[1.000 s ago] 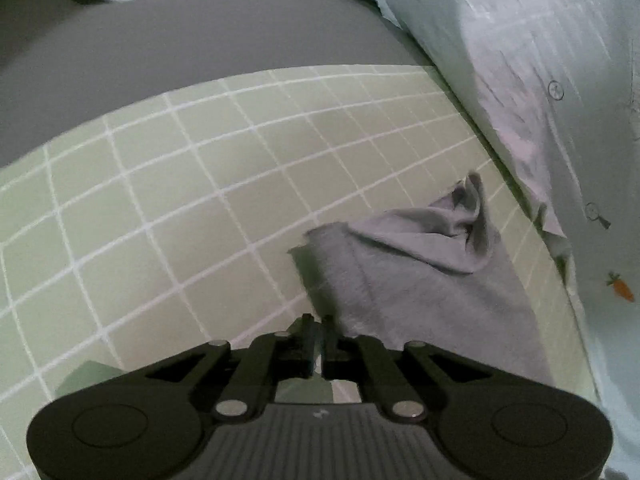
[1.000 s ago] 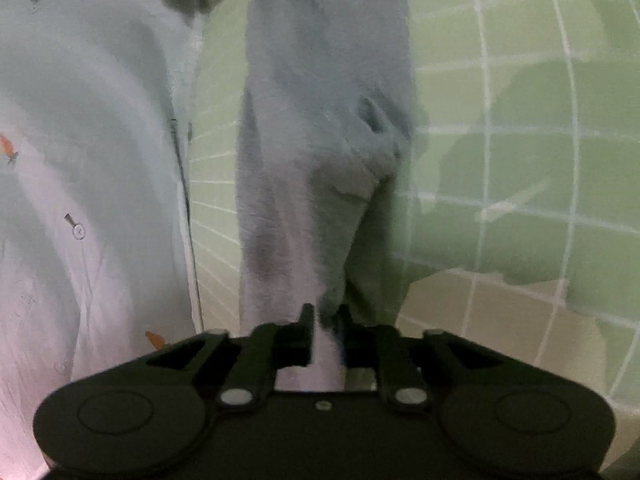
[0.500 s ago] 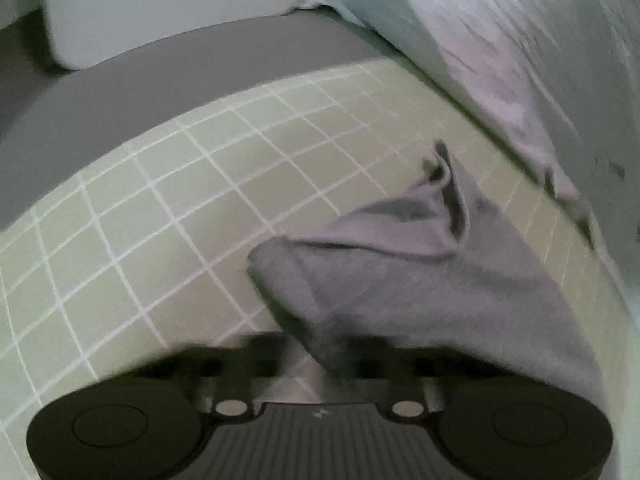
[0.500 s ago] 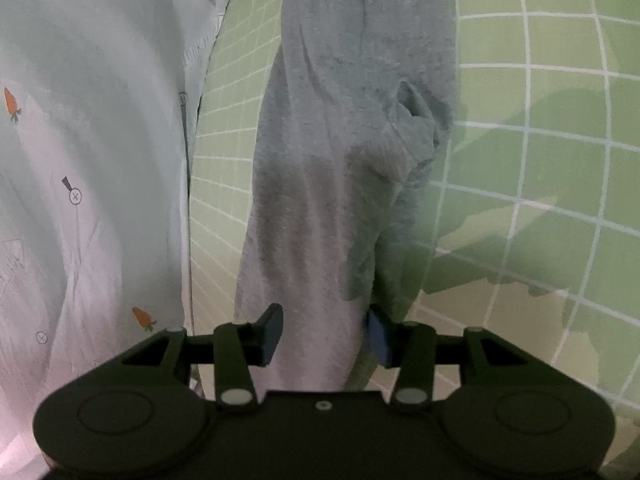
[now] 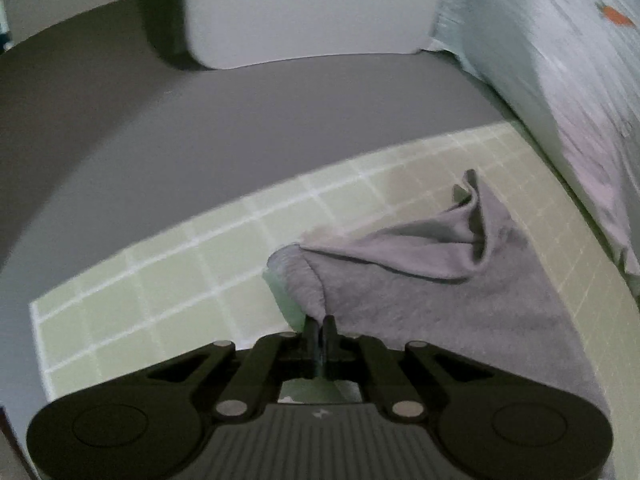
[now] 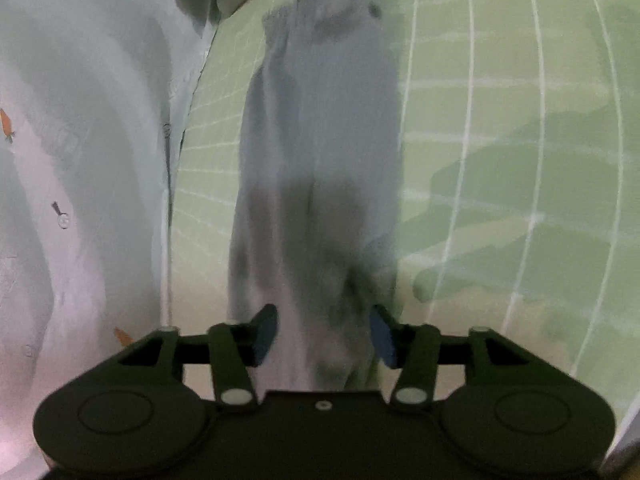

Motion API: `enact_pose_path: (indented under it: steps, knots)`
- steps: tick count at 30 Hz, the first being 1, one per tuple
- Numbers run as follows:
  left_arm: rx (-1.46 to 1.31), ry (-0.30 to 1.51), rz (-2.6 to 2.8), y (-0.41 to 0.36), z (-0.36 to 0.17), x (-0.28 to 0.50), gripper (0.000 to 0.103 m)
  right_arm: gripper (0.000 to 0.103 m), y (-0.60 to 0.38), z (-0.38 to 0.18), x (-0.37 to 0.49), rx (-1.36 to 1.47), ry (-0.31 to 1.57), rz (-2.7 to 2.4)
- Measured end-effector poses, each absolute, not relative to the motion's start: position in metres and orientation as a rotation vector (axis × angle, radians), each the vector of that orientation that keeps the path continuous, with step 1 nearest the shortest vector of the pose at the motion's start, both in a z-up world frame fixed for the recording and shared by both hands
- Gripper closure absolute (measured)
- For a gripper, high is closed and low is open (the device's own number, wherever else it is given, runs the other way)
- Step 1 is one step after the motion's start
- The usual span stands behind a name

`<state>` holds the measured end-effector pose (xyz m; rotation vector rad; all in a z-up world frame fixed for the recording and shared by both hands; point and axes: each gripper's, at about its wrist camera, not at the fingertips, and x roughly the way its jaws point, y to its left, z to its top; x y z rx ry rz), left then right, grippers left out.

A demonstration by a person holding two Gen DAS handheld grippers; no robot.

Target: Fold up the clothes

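Note:
A grey cloth (image 5: 432, 280) lies on a green checked sheet (image 5: 168, 280). My left gripper (image 5: 319, 325) is shut on its near left corner and holds that corner lifted off the sheet, so the edge curls and a fold ridge stands up at the far side. In the right wrist view the same grey cloth (image 6: 320, 140) runs as a long strip away from me. My right gripper (image 6: 323, 334) is open, its blue-padded fingers (image 6: 266, 334) apart on either side of the cloth's near end, holding nothing.
A pale quilt with small carrot prints (image 5: 560, 60) lies bunched along the right of the cloth; it also shows in the right wrist view (image 6: 80, 160). A grey surface (image 5: 200, 140) and a white block (image 5: 304, 8) lie beyond the green sheet (image 6: 500, 160).
My right gripper opened and let go of the cloth's end. My left gripper, still shut on its corner, lifted and drew it towards me, and its view tipped up towards the white block.

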<state>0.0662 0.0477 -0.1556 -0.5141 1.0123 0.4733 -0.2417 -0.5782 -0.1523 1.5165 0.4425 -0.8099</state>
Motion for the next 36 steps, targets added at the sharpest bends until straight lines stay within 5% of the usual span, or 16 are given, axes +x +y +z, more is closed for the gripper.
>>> enact_pose_path:
  steps: [3, 5, 9, 16, 17, 18, 21, 27, 36]
  knots:
    - [-0.509, 0.967, 0.471, 0.049, -0.131, 0.049, 0.08, 0.027, -0.599, -0.145, -0.235, 1.354, 0.489, -0.873]
    - [-0.461, 0.928, 0.451, 0.036, -0.114, 0.04, 0.059, 0.025, -0.615, -0.137, -0.226, 1.209, 0.507, -0.921]
    - [-0.371, 0.898, 0.377, -0.005, -0.095, 0.028, 0.05, 0.027, -0.642, -0.123, -0.198, 0.9, 0.512, -0.963]
    - [-0.284, 1.0, 0.167, -0.106, -0.11, 0.011, 0.049, 0.038, -0.68, -0.162, -0.161, 0.821, 0.642, -1.015]
    - [-0.265, 1.013, 0.137, -0.122, -0.113, 0.007, 0.049, 0.048, -0.678, -0.163, -0.162, 0.794, 0.62, -1.02]
    - [-0.244, 1.025, 0.107, -0.138, -0.116, 0.003, 0.049, 0.078, -0.679, -0.163, -0.162, 0.767, 0.639, -1.021]
    - [-0.199, 1.056, 0.044, -0.173, -0.125, -0.005, 0.049, 0.098, -0.681, -0.165, -0.176, 0.76, 0.638, -0.988]
    - [-0.113, 1.102, 0.015, -0.207, -0.139, -0.012, 0.049, 0.1, -0.659, -0.112, -0.254, 0.732, 0.533, -0.993]
    - [-0.038, 1.218, 0.031, -0.212, -0.166, 0.01, 0.045, 0.093, -0.665, -0.149, -0.281, 0.783, 0.737, -1.08]
